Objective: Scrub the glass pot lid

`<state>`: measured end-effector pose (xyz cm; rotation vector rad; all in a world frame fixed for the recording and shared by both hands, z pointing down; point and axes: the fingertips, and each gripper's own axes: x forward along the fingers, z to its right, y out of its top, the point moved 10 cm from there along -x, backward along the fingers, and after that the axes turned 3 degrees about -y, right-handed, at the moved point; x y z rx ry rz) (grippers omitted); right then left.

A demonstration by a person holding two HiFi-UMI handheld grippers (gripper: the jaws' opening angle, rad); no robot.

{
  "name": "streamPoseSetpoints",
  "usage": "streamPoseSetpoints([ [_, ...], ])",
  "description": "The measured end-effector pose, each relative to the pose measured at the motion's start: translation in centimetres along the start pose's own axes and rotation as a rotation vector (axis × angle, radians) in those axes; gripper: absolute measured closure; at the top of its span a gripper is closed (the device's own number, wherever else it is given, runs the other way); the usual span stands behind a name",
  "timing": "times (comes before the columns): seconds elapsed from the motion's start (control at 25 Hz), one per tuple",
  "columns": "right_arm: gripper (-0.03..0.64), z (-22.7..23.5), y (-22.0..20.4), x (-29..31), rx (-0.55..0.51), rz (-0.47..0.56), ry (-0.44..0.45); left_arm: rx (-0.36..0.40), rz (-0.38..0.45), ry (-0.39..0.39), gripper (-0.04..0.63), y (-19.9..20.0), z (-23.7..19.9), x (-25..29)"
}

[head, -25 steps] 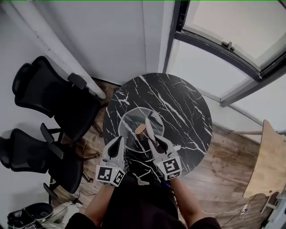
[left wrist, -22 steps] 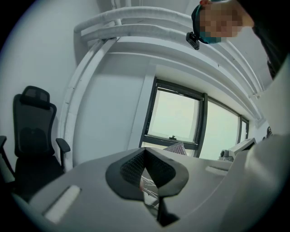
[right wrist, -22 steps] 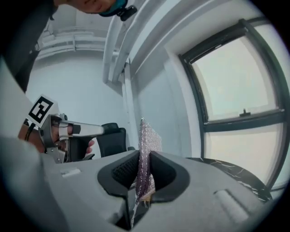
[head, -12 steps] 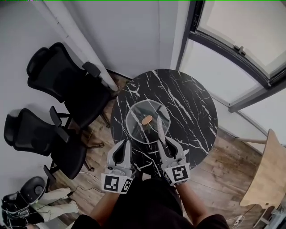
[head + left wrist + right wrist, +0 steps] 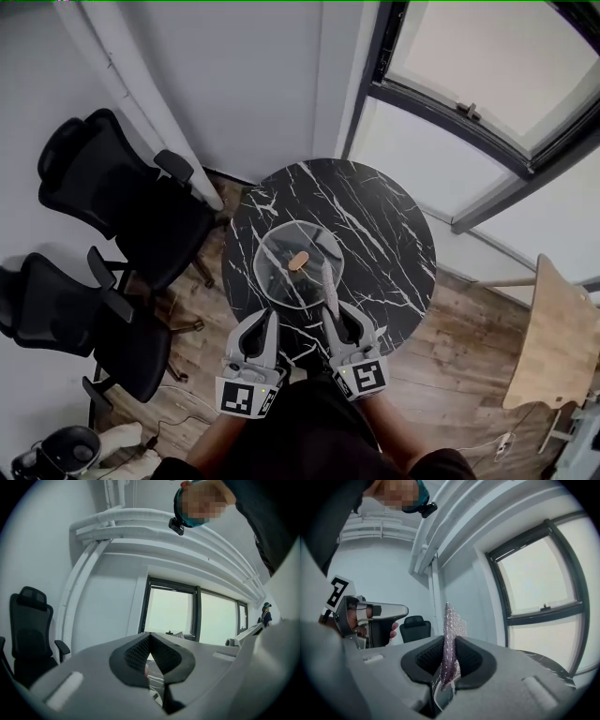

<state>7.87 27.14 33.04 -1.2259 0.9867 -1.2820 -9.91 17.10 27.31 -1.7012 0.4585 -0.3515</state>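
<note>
The glass pot lid (image 5: pixel 281 274) with a wooden knob (image 5: pixel 298 262) lies flat on the round black marble table (image 5: pixel 384 234), on its near left part. My right gripper (image 5: pixel 331 307) hovers over the table's near edge, shut on a silvery scrub pad (image 5: pixel 327 284) that sticks out forward to the lid's near rim. In the right gripper view the pad (image 5: pixel 452 630) stands upright between the shut jaws. My left gripper (image 5: pixel 268 317) is beside it, just short of the lid, shut with nothing in it; its pads (image 5: pixel 138 651) meet at the tips.
Two black office chairs (image 5: pixel 112 192) (image 5: pixel 66 314) stand left of the table on the wooden floor. A white pipe (image 5: pixel 141 103) runs along the wall. A dark-framed window (image 5: pixel 469 84) is behind the table, and a light wooden tabletop (image 5: pixel 553 337) at right.
Both grippers have drawn back from over the lid toward the table's near edge. The scrub pad stays clamped in the right gripper. The head view has shifted.
</note>
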Motion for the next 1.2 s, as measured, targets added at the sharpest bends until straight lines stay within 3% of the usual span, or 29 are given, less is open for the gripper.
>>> streamPoseSetpoints([
  [0.28,0.549,-1.9,0.7,0.2,0.005,0.014,-0.084,-0.003,0.003,-0.053,0.594,0.2,-1.7,-0.5],
  [0.64,0.551,-3.7,0.0,0.9,0.0,0.007,-0.098,-0.004,0.006,-0.052,0.594,0.1,-3.9,-1.1],
  [1.2,0.552,-4.6,-0.2,0.0,-0.013,-0.001,-0.111,-0.023,0.002,-0.082,0.594,-0.5,-3.8,-1.9],
])
